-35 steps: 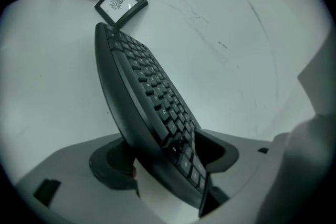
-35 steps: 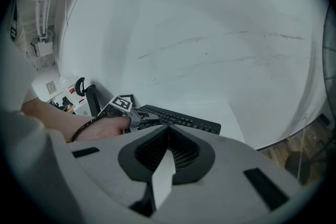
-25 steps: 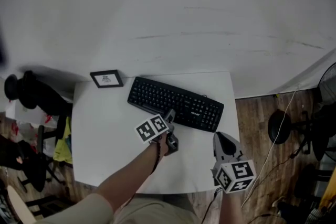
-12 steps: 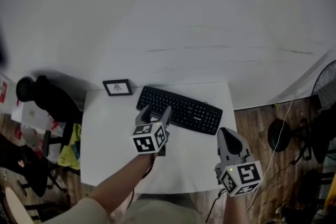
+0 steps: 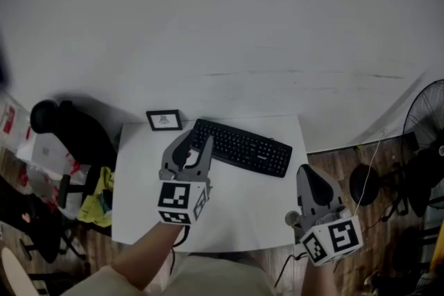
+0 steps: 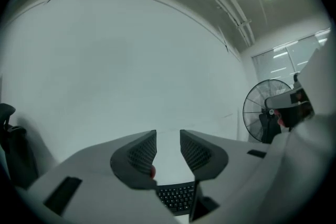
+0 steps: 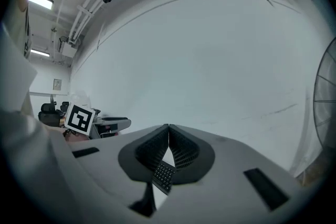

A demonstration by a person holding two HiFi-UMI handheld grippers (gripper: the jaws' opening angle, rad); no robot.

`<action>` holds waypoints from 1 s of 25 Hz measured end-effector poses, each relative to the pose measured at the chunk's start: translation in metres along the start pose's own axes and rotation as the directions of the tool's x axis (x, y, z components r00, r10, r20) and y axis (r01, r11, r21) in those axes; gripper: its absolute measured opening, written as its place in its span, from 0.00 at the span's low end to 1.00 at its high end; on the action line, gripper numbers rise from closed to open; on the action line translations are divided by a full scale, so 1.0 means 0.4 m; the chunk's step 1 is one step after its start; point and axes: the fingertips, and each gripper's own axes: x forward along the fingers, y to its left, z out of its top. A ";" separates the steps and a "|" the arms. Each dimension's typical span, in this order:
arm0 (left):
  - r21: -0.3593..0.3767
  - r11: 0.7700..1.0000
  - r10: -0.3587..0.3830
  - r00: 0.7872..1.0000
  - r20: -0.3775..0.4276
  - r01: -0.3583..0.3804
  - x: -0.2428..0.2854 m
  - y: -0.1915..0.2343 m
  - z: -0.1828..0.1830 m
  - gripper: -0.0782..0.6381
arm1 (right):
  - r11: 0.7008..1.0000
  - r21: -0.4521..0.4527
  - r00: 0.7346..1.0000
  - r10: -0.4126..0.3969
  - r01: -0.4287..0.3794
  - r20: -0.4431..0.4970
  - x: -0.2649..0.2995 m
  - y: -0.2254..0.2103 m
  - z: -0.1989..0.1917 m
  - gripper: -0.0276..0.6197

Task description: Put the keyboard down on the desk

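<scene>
The black keyboard (image 5: 243, 147) lies flat on the white desk (image 5: 139, 190), slanted, near the far edge. My left gripper (image 5: 194, 142) hangs above the desk in front of the keyboard's left end and points level at the wall. Its jaws have just been closing; a gap remains and nothing is between them. In the left gripper view the left gripper (image 6: 168, 134) has the keyboard (image 6: 176, 198) far below it. My right gripper (image 5: 307, 172) is held up off the desk's right front corner, shut and empty. In the right gripper view the right gripper (image 7: 168, 126) has its tips touching.
A small framed picture (image 5: 164, 120) stands at the desk's far left corner. A black chair (image 5: 69, 132) is left of the desk. A standing fan (image 5: 427, 114) and a round black base (image 5: 364, 184) are on the wooden floor at the right. A white wall rises behind.
Both grippers have risen from the desk toward the camera. The left one has rolled, drifted left off the keyboard's front edge and narrowed its jaws. The keyboard stays on the desk.
</scene>
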 end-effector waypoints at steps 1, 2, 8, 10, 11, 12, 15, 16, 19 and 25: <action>0.007 1.000 -0.003 1.000 0.016 0.003 -0.020 0.003 0.021 0.32 | 1.000 -0.007 1.000 0.003 -0.003 0.010 -0.009 0.012 0.014 0.08; 0.018 1.000 -0.003 0.999 0.032 0.003 -0.041 0.006 0.040 0.31 | 1.000 -0.013 1.000 0.006 -0.005 0.020 -0.017 0.024 0.028 0.08; 0.052 0.998 -0.034 0.996 0.081 0.030 -0.139 0.024 0.106 0.26 | 0.998 -0.051 0.998 0.029 -0.026 0.055 -0.047 0.086 0.081 0.08; 0.060 0.997 -0.048 0.996 0.075 0.044 -0.166 0.027 0.110 0.25 | 0.998 -0.055 0.997 0.042 -0.038 0.062 -0.051 0.106 0.090 0.08; 0.061 0.997 -0.054 0.996 0.070 0.049 -0.178 0.029 0.109 0.24 | 0.998 -0.055 0.997 0.047 -0.043 0.063 -0.052 0.116 0.093 0.08; 0.059 0.997 -0.057 0.996 0.066 0.053 -0.190 0.032 0.107 0.22 | 0.997 -0.053 0.997 0.053 -0.050 0.062 -0.053 0.126 0.093 0.08; 0.057 0.997 -0.059 0.997 0.056 0.056 -0.221 0.042 0.092 0.19 | 0.996 -0.029 0.995 0.083 -0.082 0.054 -0.057 0.158 0.081 0.08; 0.059 0.997 -0.060 0.997 0.051 0.057 -0.230 0.045 0.086 0.18 | 0.995 -0.022 0.994 0.093 -0.092 0.049 -0.058 0.168 0.074 0.08; 0.044 0.997 -0.069 0.997 0.027 0.068 -0.262 0.055 0.059 0.18 | 0.993 -0.031 0.994 0.111 -0.111 0.010 -0.062 0.196 0.045 0.08; 0.003 0.989 -0.148 0.989 -0.030 0.148 -0.308 0.038 -0.011 0.15 | 0.988 -0.038 0.988 0.151 -0.152 -0.045 -0.058 0.246 -0.017 0.08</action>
